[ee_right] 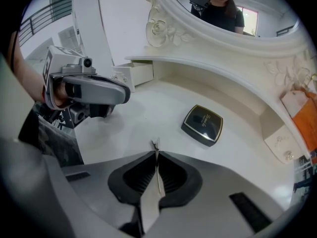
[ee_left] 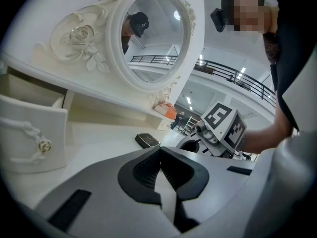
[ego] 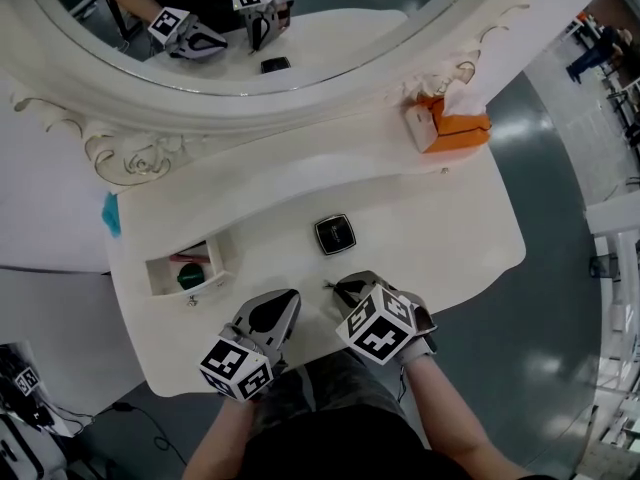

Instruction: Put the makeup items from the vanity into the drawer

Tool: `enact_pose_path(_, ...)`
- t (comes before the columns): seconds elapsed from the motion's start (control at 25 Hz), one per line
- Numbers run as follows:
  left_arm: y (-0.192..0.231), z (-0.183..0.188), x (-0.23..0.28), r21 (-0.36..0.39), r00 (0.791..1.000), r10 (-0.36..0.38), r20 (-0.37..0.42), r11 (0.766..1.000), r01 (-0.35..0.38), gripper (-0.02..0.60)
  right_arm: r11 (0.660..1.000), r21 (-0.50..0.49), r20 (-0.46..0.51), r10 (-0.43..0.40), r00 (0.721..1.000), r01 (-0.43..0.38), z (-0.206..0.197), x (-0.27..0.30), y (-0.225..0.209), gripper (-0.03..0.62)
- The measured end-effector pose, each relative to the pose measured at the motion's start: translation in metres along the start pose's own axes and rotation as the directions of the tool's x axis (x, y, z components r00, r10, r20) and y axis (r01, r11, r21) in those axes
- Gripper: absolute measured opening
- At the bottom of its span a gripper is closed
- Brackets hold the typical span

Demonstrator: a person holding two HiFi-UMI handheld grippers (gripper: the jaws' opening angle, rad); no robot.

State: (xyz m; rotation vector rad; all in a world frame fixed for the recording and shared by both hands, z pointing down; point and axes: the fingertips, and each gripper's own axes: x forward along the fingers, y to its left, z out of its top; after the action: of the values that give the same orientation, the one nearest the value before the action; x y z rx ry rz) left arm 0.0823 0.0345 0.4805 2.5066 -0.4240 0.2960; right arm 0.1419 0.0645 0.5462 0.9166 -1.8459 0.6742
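Gripping now: right gripper (ego: 334,288) pinched shut on a thin metal piece (ee_right: 155,146), low over the desk (ego: 440,238).
Left gripper (ego: 290,298): jaws together, empty.
Compact (ego: 335,234): flat on the desk, just beyond both grippers.
Drawer (ego: 222,258): open, at left.
Risk: with so little caught, the piece may pivot or slip free.
Views: only the right gripper view shows the piece clamped; only the head view sees into the drawer.

Glossy black compact (ego: 335,234), smooth white vanity (ego: 455,230).

Bright even light, soft shadows on vanity (ego: 455,238), floor (ego: 545,168) glare, fisheye-warped dark corners
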Motion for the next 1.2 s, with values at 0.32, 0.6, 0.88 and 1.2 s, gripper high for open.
enact_pose_path(0.32, 0.010, 0.003, -0.015, -0.011, 0.999, 0.028, 0.019, 1.000, -0.028, 0.013, 0.999, -0.004, 0.021, 0.048, 0.999, -0.048, 0.018, 0.005, 0.017, 0.034)
enact_pose_path(0.6, 0.021, 0.004, -0.031, -0.026, 0.997, 0.061, 0.042, 0.998, -0.060, 0.013, 0.997, -0.050, 0.069, 0.063, 0.996, -0.059, 0.051, 0.000, 0.026, 0.034)
enact_pose_path(0.88, 0.034, 0.010, -0.052, -0.036, 0.992, 0.099, 0.073, 0.995, -0.097, 0.013, 0.992, -0.101, 0.103, 0.082, 0.991, -0.071, 0.085, -0.002, 0.038, 0.034)
enact_pose_path(1.2, 0.049, 0.015, -0.078, -0.055, 0.983, 0.148, 0.111, 0.988, -0.142, 0.014, 0.982, -0.160, 0.137, 0.125, 0.983, -0.102, 0.121, -0.001, 0.058, 0.034)
